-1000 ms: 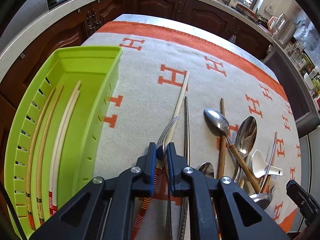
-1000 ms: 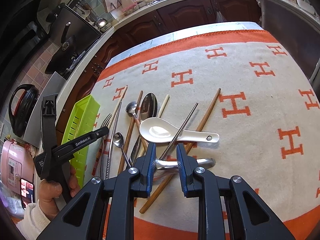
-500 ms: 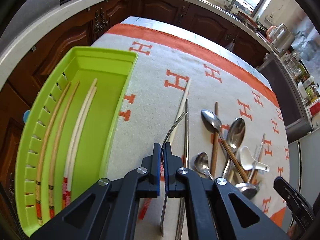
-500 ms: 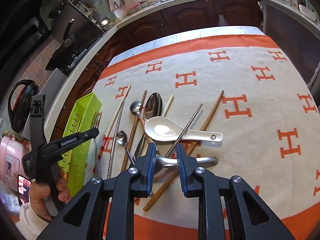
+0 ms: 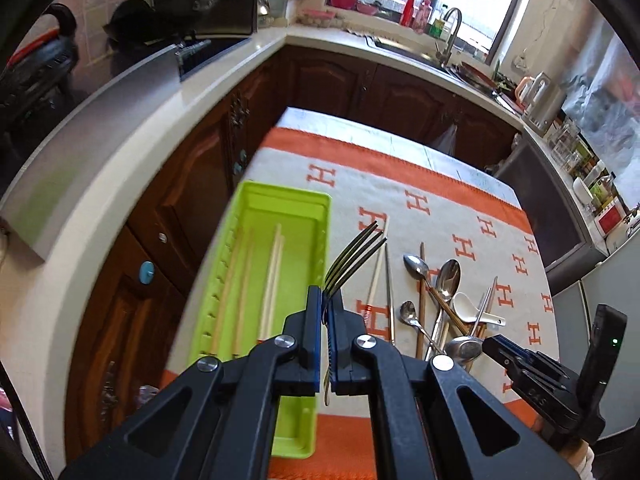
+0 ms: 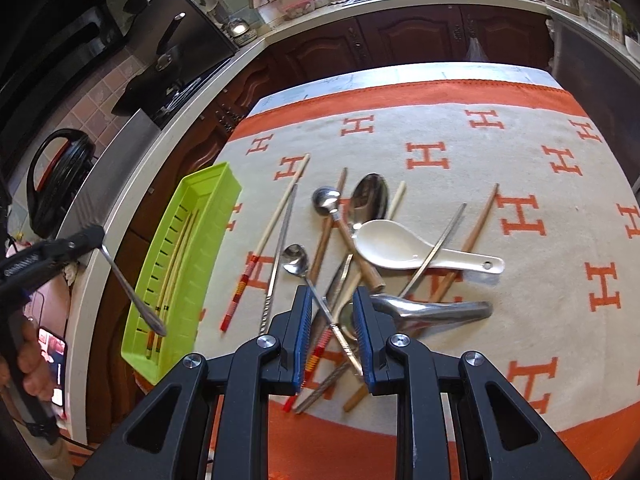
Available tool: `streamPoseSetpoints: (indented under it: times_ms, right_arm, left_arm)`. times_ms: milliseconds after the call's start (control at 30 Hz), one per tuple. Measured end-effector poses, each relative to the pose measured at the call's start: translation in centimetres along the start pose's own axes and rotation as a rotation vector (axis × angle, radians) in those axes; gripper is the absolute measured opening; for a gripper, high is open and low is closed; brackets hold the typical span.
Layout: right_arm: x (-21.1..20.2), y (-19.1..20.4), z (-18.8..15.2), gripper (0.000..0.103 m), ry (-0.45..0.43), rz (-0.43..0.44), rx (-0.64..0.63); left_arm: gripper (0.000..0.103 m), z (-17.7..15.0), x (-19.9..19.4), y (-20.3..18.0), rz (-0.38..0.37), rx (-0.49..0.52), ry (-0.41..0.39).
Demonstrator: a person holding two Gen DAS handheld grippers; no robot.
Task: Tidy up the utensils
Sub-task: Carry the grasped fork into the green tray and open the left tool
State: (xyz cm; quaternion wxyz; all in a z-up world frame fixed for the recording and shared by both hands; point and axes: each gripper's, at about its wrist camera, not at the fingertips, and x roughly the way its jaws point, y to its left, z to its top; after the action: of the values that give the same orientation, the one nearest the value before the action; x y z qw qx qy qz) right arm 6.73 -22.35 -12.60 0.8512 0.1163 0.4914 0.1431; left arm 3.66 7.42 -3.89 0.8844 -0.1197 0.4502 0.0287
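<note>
My left gripper is shut on a steel fork, held in the air with its tines up and forward, by the right wall of the lime-green tray. Two pairs of chopsticks lie in that tray. In the right wrist view the fork's handle hangs down over the tray. My right gripper is open, low over the utensil pile. A wide steel spoon has its bowl between the fingers, untouched. A white ceramic spoon, a small spoon and loose chopsticks lie around it.
An orange-and-cream cloth covers the table. The tray sits at the table's left edge, with a pale countertop and dark wood cabinets beyond the gap. A person's hand holds the left gripper.
The left gripper closed on the fork, lifted it off the cloth and carried it left toward the tray. The right gripper slid slightly across the pile with its gap unchanged.
</note>
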Motion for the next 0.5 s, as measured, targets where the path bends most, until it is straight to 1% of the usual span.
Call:
streamPoseSetpoints:
  times_ms: [100, 200, 300, 433, 500]
  right_arm:
    - [0.2, 1.9, -0.1, 0.021, 0.004, 0.000, -0.032]
    - [0.8, 3.5, -0.1, 0.021, 0.018, -0.002, -0.057]
    - [1.6, 5.1, -0.1, 0.021, 0.040, -0.005, -0.081]
    - [2.8, 6.6, 0.2, 0.021, 0.067, -0.014, -0.102]
    - [3.5, 7.2, 0.6, 0.021, 0.083, -0.018, -0.108]
  left_arm:
    - [0.000, 0.0, -1.7, 1.7, 0.019, 0.004, -0.014]
    - [0.000, -0.2, -1.9, 3.2, 0.033, 0.008, 0.003]
    - [0.000, -0.8, -0.4, 4.3, 0.041, 0.011, 0.054]
    - [0.000, -1.6, 3.2, 4.9, 0.033, 0.020, 0.134]
    - [0.000, -1.6, 5.4, 5.3, 0.017, 0.006, 0.169]
